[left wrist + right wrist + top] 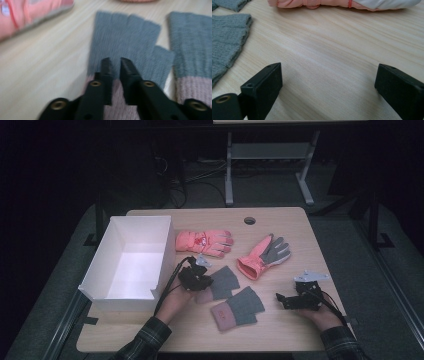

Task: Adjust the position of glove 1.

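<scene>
Two grey knit fingerless gloves with pink cuffs lie side by side on the wooden table. My left gripper (pixel 206 281) (pixel 115 61) is down on the left one (pixel 226 280) (pixel 125 35) where grey meets cuff, its jaws pinched to a narrow slit on the fabric. The second knit glove (pixel 242 309) (pixel 192 42) (pixel 224 40) lies just right of it. My right gripper (pixel 281 299) (pixel 329 68) rests low over bare wood to the right, jaws wide open with nothing between them.
A white open box (pixel 100 252) stands at the table's left. A pink ski glove (pixel 205 241) (pixel 22 15) lies beside it, and another (pixel 262 255) (pixel 337 3), grey palm up, lies mid-table. A cable hole (pixel 249 220) sits near the far edge.
</scene>
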Available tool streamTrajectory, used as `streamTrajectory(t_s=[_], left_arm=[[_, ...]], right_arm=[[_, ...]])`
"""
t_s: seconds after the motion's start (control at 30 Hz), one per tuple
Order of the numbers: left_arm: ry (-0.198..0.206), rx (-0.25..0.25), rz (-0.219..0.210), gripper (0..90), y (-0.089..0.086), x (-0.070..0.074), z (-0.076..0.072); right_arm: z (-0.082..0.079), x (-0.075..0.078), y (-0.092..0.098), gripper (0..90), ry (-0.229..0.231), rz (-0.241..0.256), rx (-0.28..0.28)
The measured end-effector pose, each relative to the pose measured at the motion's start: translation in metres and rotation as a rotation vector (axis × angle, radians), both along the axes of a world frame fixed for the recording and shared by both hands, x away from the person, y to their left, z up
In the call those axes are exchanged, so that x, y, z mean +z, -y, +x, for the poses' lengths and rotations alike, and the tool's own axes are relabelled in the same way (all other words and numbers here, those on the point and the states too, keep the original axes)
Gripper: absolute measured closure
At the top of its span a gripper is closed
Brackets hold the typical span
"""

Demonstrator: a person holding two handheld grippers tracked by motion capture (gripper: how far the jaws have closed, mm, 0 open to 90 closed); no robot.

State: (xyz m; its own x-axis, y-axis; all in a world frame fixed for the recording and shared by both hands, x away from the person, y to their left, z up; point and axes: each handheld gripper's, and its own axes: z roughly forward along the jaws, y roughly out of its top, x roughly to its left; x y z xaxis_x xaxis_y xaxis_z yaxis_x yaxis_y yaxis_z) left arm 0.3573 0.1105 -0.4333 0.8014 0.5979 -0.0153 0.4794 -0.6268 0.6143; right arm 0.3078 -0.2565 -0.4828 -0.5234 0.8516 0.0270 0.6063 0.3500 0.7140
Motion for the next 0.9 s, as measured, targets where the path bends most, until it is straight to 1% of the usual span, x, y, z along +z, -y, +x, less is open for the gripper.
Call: streamTrajectory(t_s=[0.03, 0.07, 0.1, 0.13, 0.23, 0.27, 0.37, 0.4, 0.47, 0.5, 0.57, 0.6, 0.67, 0.8, 0.9], left_arm=[[0.009, -0.024, 0.001, 72.0, 0.001, 0.000, 0.001], [0.028, -0.033, 0.006, 69.1, 0.002, 0.000, 0.002], [0.026, -0.045, 0.012, 67.7, 0.003, -0.001, 0.003], [0.021, -0.059, 0.004, 66.8, 0.005, -0.002, 0.004], [0.006, -0.094, 0.017, 63.7, 0.008, -0.007, 0.005], [0.002, -0.102, 0.027, 62.6, 0.008, -0.007, 0.005], [-0.012, -0.116, 0.028, 56.7, 0.009, -0.009, 0.003], [-0.009, -0.117, 0.033, 56.4, 0.009, -0.010, 0.003], [-0.019, -0.130, 0.054, 56.5, 0.010, -0.014, 0.003], [-0.017, -0.139, 0.062, 57.0, 0.011, -0.016, 0.003], [-0.021, -0.138, 0.054, 59.1, 0.011, -0.018, 0.003], [-0.026, -0.141, 0.059, 60.6, 0.011, -0.018, 0.004], [-0.035, -0.126, 0.060, 65.6, 0.011, -0.018, 0.004], [-0.046, -0.129, 0.070, 79.1, 0.014, -0.017, 0.003], [-0.054, -0.121, 0.067, 83.3, 0.014, -0.016, 0.004]], right_arm=[[0.000, 0.000, 0.000, 7.0, 0.000, 0.000, 0.000], [0.000, 0.000, 0.000, 7.0, -0.001, 0.000, -0.001], [0.000, 0.000, 0.000, 7.0, -0.001, 0.001, -0.001], [0.000, 0.000, 0.000, 7.0, -0.001, 0.000, -0.001], [0.000, 0.000, 0.000, 7.0, -0.001, 0.000, -0.001], [0.000, 0.000, 0.000, 7.0, -0.001, 0.000, -0.001], [0.000, 0.000, 0.000, 7.0, 0.000, 0.000, -0.001], [0.000, 0.000, 0.000, 7.0, 0.000, 0.000, -0.001], [0.000, 0.000, 0.000, 7.0, 0.000, 0.000, 0.000], [0.000, 0.000, 0.000, 7.0, 0.000, 0.000, 0.000], [0.000, 0.000, 0.000, 7.1, 0.000, 0.000, 0.000], [0.000, 0.000, 0.000, 7.0, 0.000, 0.000, 0.000], [0.000, 0.000, 0.000, 7.0, 0.000, 0.000, 0.000], [0.000, 0.000, 0.000, 7.0, -0.001, -0.001, 0.001], [0.000, 0.000, 0.000, 7.0, -0.001, -0.001, 0.001]])
